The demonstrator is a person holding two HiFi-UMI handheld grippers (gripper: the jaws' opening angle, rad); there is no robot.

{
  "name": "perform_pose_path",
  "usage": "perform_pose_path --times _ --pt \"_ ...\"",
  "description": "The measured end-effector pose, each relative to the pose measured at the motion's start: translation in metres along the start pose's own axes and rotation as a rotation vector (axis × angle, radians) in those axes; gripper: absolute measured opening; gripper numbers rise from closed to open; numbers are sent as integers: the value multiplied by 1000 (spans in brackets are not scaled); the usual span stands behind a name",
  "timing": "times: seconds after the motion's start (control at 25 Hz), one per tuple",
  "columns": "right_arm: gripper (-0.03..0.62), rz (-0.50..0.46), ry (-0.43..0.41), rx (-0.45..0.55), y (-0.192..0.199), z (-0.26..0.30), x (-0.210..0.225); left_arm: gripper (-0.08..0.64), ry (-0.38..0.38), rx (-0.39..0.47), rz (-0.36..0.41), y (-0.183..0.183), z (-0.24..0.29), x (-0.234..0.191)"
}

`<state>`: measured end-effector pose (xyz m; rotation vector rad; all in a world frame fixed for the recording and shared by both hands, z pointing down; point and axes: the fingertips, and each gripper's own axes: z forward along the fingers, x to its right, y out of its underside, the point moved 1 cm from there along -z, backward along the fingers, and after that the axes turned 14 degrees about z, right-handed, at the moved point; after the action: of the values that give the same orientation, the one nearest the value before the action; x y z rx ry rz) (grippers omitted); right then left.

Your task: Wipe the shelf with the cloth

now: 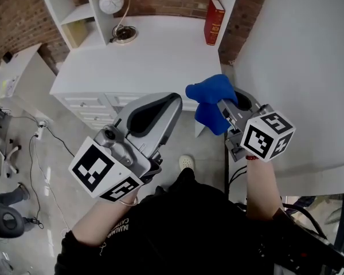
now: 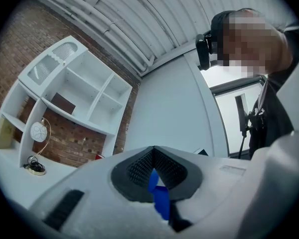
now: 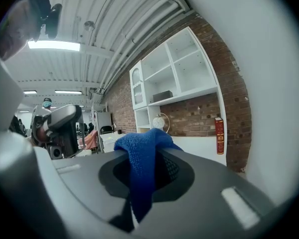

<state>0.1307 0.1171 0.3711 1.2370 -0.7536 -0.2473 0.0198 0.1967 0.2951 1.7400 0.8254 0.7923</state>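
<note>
White desk, shelf on its back left. Cloth pinched in right gripper near desk's front edge; left gripper closed, empty. Approach stage; next, reach to shelf.

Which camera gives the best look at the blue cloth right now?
The right gripper view: the cloth fills the centre, pinched in the jaws of the right gripper. The head view shows it bunched at that gripper's tip; the left gripper view shows only a blue sliver.
</note>
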Motion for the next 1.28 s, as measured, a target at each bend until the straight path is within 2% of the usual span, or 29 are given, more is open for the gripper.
perform_pose_path --times 0.24,0.72,1.28 --pt "40 -11 12 -14 1 -4 -8 -2 23 9 -16 -2 -3 9" --pt "38 -35 9 -33 3 4 -14 -2 46 -1 5 -3 -2 11" --pt "37 -39 -9 -58 9 8 -13 -2 25 -11 9 0 -2 10"
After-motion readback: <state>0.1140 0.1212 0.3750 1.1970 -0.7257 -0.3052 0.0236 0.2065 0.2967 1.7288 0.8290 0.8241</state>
